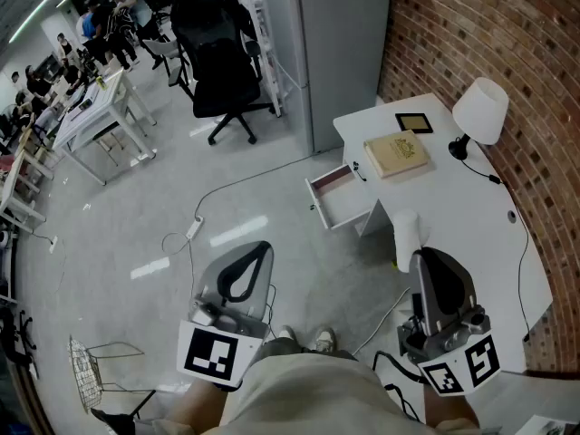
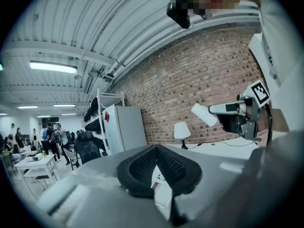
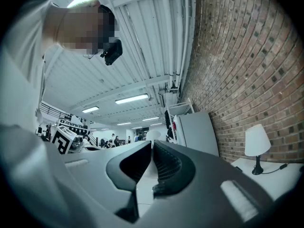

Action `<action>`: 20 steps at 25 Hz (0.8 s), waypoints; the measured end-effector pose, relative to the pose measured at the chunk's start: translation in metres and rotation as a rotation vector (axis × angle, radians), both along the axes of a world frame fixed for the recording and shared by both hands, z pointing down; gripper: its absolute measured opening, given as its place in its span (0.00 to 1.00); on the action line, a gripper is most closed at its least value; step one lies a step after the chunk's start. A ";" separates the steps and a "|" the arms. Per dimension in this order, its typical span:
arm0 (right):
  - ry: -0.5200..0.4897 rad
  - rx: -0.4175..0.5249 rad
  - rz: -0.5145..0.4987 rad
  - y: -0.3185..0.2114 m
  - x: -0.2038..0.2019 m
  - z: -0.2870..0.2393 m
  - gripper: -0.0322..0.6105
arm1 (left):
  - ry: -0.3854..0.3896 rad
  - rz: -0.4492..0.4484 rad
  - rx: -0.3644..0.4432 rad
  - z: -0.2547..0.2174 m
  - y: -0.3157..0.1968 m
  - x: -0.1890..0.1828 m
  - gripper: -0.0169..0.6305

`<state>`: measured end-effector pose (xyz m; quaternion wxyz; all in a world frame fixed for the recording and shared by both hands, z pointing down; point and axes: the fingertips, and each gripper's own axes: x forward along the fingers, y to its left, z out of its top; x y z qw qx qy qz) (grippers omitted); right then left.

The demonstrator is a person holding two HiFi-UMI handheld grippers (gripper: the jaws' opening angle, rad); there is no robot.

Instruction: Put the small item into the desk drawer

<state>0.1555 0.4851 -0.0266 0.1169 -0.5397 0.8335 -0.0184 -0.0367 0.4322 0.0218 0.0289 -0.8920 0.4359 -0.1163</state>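
The small item is a white cylinder [image 1: 405,236], and my right gripper [image 1: 419,256] is shut on it above the white desk's [image 1: 471,216] near end. In the right gripper view the white cylinder [image 3: 153,136] pokes out past the fingertips of the right gripper [image 3: 152,145]. The left gripper view shows the white cylinder [image 2: 203,114] sticking out of the right gripper [image 2: 214,109]. The desk drawer [image 1: 339,194] stands pulled open on the desk's left side and looks empty. My left gripper [image 1: 264,246] is shut on nothing over the floor, and the left gripper [image 2: 156,148] shows its pads meeting.
On the desk lie a tan book [image 1: 396,153], a small black picture frame [image 1: 414,122] and a white lamp [image 1: 478,111] with a cable. A brick wall [image 1: 507,43] runs behind. A black office chair [image 1: 222,71], a grey cabinet [image 1: 340,43] and floor cables [image 1: 195,229] are nearby.
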 end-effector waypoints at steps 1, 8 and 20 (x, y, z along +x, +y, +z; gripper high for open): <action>-0.002 0.002 -0.005 0.000 0.001 0.000 0.08 | 0.002 0.000 -0.001 0.000 0.000 0.002 0.03; -0.002 0.021 -0.005 0.003 0.009 -0.005 0.08 | 0.002 0.001 -0.007 0.001 0.003 0.008 0.03; -0.048 -0.041 -0.016 -0.011 0.014 0.015 0.08 | 0.007 -0.018 0.011 -0.001 -0.008 0.011 0.03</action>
